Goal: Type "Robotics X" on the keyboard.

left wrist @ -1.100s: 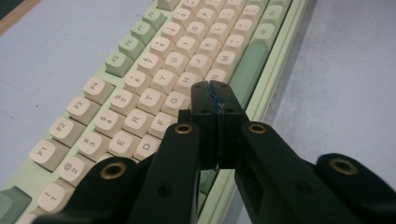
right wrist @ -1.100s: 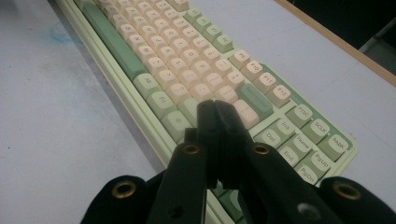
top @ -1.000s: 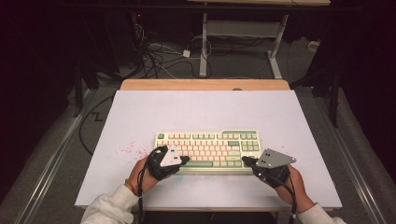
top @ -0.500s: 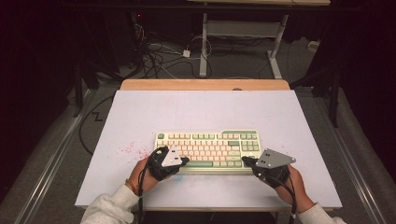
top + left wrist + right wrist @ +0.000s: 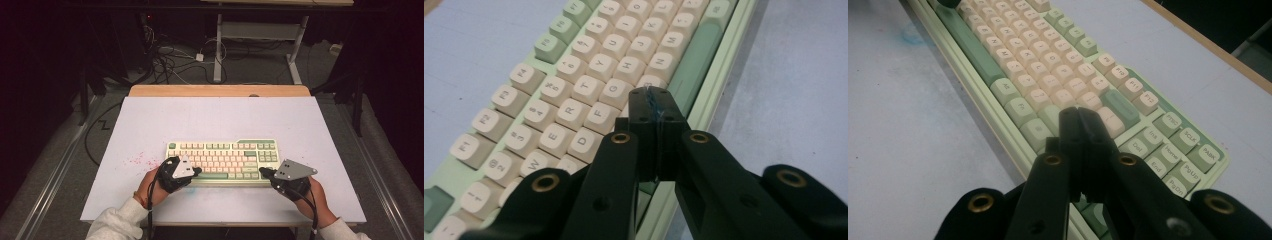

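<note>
Nothing has moved: left gripper [image 5: 196,171] and right gripper [image 5: 263,173] remain stationary, jaws fully closed and empty, tips over the near edge of the mechanical keyboard [image 5: 225,160] on the white table [image 5: 220,120].

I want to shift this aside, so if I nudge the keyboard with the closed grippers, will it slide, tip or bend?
The keyboard lies flat and low on the table, so it probably slides rather than tips. Its solid green case suggests it stays stiff. A push on the raised keycaps may just press them, so the case edge seems safer.
</note>
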